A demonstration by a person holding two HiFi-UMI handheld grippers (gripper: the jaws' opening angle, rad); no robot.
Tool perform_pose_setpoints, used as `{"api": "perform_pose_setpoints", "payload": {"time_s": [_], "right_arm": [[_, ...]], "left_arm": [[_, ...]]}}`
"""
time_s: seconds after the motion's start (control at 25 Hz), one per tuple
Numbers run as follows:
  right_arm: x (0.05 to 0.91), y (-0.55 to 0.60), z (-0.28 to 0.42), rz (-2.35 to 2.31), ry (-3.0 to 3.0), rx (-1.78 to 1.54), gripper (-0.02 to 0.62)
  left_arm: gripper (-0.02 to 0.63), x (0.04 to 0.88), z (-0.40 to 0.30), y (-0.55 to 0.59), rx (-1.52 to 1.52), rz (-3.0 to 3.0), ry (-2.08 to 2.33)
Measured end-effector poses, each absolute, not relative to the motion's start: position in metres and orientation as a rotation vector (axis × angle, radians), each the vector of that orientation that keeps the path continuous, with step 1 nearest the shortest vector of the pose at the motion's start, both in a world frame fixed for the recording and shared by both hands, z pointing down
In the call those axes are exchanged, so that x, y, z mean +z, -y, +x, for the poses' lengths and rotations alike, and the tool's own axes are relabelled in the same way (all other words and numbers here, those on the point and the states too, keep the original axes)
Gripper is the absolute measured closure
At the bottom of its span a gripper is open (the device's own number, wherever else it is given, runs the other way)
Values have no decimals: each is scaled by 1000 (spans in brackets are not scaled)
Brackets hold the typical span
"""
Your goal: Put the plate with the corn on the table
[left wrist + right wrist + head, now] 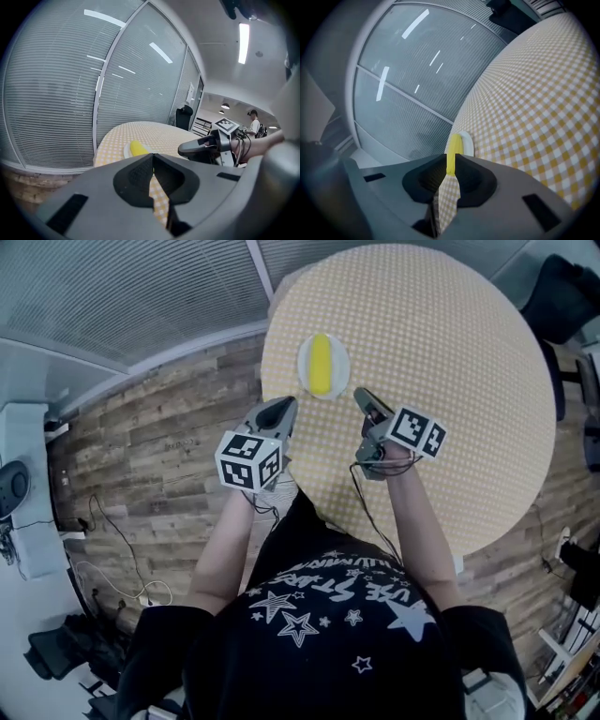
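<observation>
A white plate (pixel 305 351) with a yellow corn cob (pixel 321 364) sits on the round table (pixel 450 381) with its yellow checked cloth, near the table's left edge. My left gripper (pixel 286 405) hovers just short of the plate, jaws together and empty. To the plate's right, my right gripper (pixel 362 396) hangs over the cloth with only a narrow slit between its jaws and nothing in it. In the left gripper view the corn (pixel 137 148) lies beyond my left gripper (pixel 152 157). In the right gripper view the corn (pixel 453 145) and plate (pixel 468 140) show past my right gripper (pixel 451 158).
A glass wall with blinds (pixel 122 296) curves round the table's far left. Dark chairs (pixel 562 296) stand at the upper right. Cables (pixel 112 549) trail over the wooden floor on the left. In the left gripper view a person (pixel 254 123) stands far off.
</observation>
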State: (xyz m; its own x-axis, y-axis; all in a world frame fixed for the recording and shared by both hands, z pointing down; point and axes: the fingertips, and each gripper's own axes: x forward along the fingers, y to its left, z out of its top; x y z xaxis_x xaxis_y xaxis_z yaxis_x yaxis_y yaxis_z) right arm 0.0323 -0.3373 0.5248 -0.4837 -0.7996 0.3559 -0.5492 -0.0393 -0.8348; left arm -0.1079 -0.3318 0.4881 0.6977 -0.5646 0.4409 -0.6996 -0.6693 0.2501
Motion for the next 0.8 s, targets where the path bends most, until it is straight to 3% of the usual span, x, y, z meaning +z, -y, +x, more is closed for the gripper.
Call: {"api": "perform_pose_setpoints", "payload": {"time_s": [0.8], "right_arm": [[410, 183, 63, -1334, -2562, -922, 541]], "left_arm": [[598, 417, -23, 183, 416, 2630, 1069]]}}
